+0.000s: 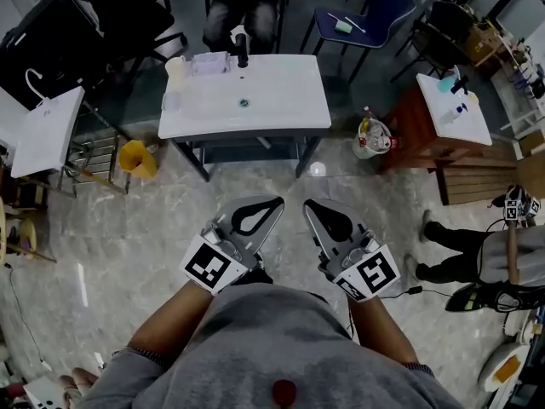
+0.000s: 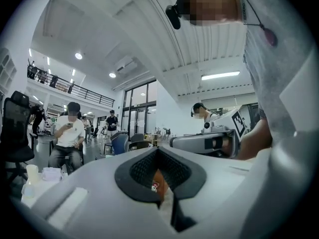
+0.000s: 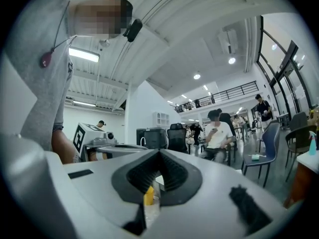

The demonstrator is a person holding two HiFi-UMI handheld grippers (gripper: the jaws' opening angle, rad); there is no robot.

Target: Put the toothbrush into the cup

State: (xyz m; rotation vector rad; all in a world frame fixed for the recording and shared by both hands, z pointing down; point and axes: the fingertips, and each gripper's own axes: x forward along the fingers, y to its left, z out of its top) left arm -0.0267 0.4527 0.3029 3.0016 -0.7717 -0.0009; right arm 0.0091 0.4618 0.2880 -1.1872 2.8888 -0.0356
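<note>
Toothbrush: I cannot pick it out with certainty in any view. A thin pale stick [image 1: 355, 24] lies on the seat of the blue chair [image 1: 362, 11] beside a small green block, but it is too small to name.
Cup [image 1: 174, 66]: pale and upright, at the far-left corner of the white table [image 1: 281, 100]. What it holds cannot be told.
Clear tray [image 1: 209, 62]: sits on the table just right of the cup, next to the black tap [image 1: 242, 51]. Its contents are unclear.
White bucket [image 1: 372, 139]: stands on the floor to the right of the table, near the brown cabinet [image 1: 409, 130]. It is filled with small items showing red and yellow, too small to name.
Yellow bin [image 1: 138, 158]: on the floor by the table's near-left leg, tilted.
Left gripper [image 1: 274, 203]: jaws pressed together with nothing between them. It is held level in front of the person's chest, over bare floor.
Right gripper [image 1: 311, 204]: jaws likewise pressed together and empty. It sits just beside the left gripper, with the tips angled toward each other.
Cup relative to the grippers: ahead of them and off to the left, well apart, with the table's near edge and a stretch of floor between.
Blue chair relative to the grippers: beyond the table, farther off than the cup, ahead and to the right.
</note>
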